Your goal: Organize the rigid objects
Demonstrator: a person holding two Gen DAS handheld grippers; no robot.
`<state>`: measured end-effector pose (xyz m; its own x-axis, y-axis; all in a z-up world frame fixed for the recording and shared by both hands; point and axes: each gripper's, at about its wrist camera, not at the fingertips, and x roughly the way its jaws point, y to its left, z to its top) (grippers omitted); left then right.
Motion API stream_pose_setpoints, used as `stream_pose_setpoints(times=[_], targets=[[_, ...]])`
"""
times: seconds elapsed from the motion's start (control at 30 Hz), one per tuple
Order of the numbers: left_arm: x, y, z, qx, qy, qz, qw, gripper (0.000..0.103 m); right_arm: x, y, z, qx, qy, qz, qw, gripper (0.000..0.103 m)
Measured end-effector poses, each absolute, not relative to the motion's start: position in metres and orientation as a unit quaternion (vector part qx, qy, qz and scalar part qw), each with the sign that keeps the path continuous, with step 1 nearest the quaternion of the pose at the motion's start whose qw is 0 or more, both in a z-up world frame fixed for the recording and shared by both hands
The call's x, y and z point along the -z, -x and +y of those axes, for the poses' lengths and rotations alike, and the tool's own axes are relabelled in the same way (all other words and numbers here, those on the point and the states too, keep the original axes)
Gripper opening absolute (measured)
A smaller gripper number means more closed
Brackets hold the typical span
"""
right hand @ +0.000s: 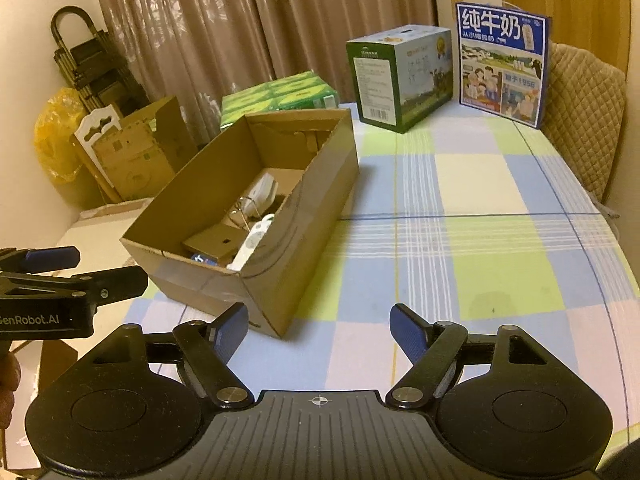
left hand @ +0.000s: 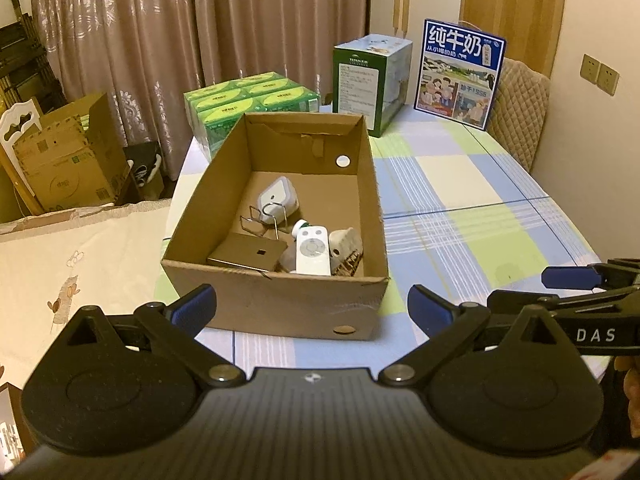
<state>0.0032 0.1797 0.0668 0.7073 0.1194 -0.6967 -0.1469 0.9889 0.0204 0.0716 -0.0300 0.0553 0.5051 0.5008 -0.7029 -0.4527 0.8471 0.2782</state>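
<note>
An open cardboard box (left hand: 280, 304) stands on the checked tablecloth (left hand: 460, 208). Inside it lie a white remote (left hand: 313, 254), a white square device (left hand: 277, 199), a wire rack (left hand: 260, 220), a flat brown card (left hand: 248, 256) and a beige block (left hand: 347, 242). My left gripper (left hand: 312, 306) hovers open just before the box's near wall, with nothing between its fingers. In the right wrist view the box (right hand: 280, 248) lies to the left, with the remote (right hand: 250, 246) showing. My right gripper (right hand: 320, 328) is open and empty over the cloth beside the box's near corner. Each gripper shows at the edge of the other's view.
Behind the box sit green tissue packs (left hand: 252, 104), a green-and-white carton (left hand: 368, 80) and a blue milk carton (left hand: 460, 76). A quilted chair back (left hand: 520, 116) stands at the far right. Cardboard boxes (left hand: 68, 160) are stacked on the floor to the left.
</note>
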Motion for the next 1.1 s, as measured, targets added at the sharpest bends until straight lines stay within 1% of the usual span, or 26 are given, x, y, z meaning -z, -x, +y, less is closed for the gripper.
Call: stream_pose_setpoints(times=[1.1], targets=[[-0.055,0.002,0.187,-0.087,0.005,0.391,0.916,0.101,-0.058,-0.067,-0.024,-0.267,-0.027,0.418,0.868,0.075]])
